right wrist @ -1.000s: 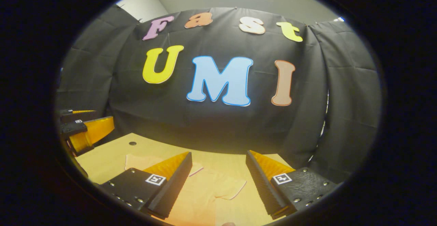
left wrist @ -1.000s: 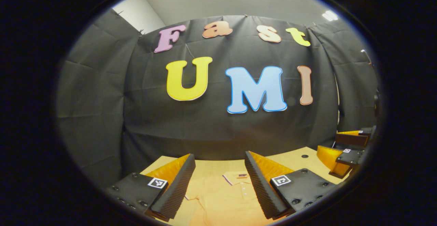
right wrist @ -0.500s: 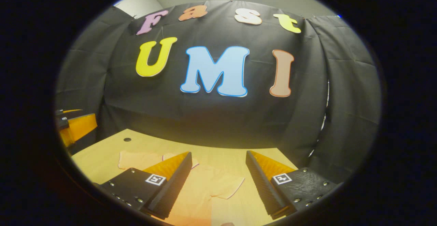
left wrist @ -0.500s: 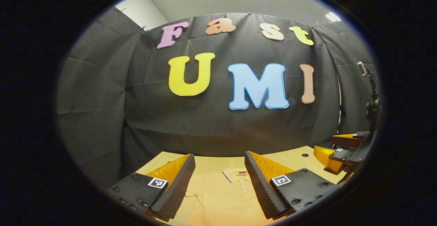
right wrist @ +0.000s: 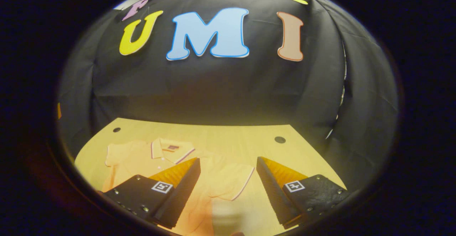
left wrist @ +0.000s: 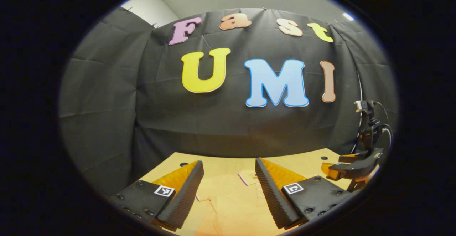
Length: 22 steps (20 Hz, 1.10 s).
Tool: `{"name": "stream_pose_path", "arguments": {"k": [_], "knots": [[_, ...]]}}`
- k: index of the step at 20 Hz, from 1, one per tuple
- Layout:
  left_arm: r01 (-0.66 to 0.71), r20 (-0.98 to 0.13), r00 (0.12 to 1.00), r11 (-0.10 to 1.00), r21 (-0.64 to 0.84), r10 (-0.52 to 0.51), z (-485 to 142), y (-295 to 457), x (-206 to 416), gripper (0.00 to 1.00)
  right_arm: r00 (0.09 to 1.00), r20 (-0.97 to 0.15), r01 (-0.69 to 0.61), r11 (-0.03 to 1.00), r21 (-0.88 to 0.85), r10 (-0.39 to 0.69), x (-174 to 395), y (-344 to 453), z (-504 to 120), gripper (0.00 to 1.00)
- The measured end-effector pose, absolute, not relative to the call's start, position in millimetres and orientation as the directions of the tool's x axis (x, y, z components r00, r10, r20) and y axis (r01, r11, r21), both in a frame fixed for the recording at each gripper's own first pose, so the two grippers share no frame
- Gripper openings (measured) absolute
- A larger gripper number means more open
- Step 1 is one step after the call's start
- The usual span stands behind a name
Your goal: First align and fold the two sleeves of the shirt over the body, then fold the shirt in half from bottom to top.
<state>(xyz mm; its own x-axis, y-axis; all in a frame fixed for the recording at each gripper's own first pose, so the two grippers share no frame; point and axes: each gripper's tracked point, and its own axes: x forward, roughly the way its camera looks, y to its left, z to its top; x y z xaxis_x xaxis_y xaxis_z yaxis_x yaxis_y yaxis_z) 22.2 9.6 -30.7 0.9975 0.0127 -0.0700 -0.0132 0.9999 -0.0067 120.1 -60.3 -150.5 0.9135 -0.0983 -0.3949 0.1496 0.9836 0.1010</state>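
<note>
Pale orange cloth lies under both grippers: the shirt (right wrist: pixel 156 157) is spread flat on the wooden table (right wrist: pixel 228 138), collar toward the black cloth wall (right wrist: pixel 213 86). In the right gripper view, the right gripper (right wrist: pixel 228 184) hangs above it with fingers wide apart and nothing between them, one short sleeve (right wrist: pixel 231 180) showing in the gap. In the left gripper view, the left gripper (left wrist: pixel 228 189) is likewise spread wide over the shirt's buttoned front (left wrist: pixel 231 200), empty. Farther right there, the other gripper (left wrist: pixel 351 168) hovers over the table edge.
</note>
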Motion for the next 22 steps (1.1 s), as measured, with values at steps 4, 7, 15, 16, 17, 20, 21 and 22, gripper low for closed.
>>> {"name": "stream_pose_path", "arguments": {"k": [4, 7, 15, 16, 17, 20, 21, 22], "knots": [[-0.042, -0.072, 0.997, 0.999, -0.003, 0.042, -32, 17, 21, 0.96, 0.889, -0.447, 0.172, 0.978, 0.121, -0.101, 142, -71, -178, 0.98], [-0.056, -0.074, 0.996, 0.998, 0.000, 0.056, -33, 20, 21, 0.96, 0.861, -0.499, 0.194, 0.971, 0.137, -0.101, 159, -78, -204, 0.98], [-0.081, -0.107, 0.991, 0.996, -0.028, 0.078, -40, 24, 17, 0.96, 0.770, -0.628, 0.229, 0.967, 0.110, -0.111, 190, -88, -274, 0.98], [-0.084, -0.109, 0.991, 0.996, -0.028, 0.080, -42, 25, 15, 0.96, 0.757, -0.644, 0.231, 0.967, 0.104, -0.112, 193, -89, -283, 0.98], [-0.085, -0.113, 0.990, 0.996, -0.028, 0.082, -44, 24, 15, 0.96, 0.744, -0.659, 0.231, 0.968, 0.102, -0.108, 196, -90, -289, 0.98], [-0.093, -0.125, 0.988, 0.995, -0.038, 0.088, -47, 25, 13, 0.95, 0.724, -0.681, 0.230, 0.969, 0.088, -0.110, 205, -94, -304, 0.98], [-0.094, -0.131, 0.987, 0.995, -0.040, 0.088, -48, 25, 14, 0.95, 0.718, -0.688, 0.236, 0.967, 0.098, -0.105, 206, -94, -307, 0.98], [-0.097, -0.135, 0.987, 0.994, -0.040, 0.091, -50, 25, 14, 0.94, 0.712, -0.695, 0.243, 0.964, 0.109, -0.101, 207, -94, -311, 0.98]]}}
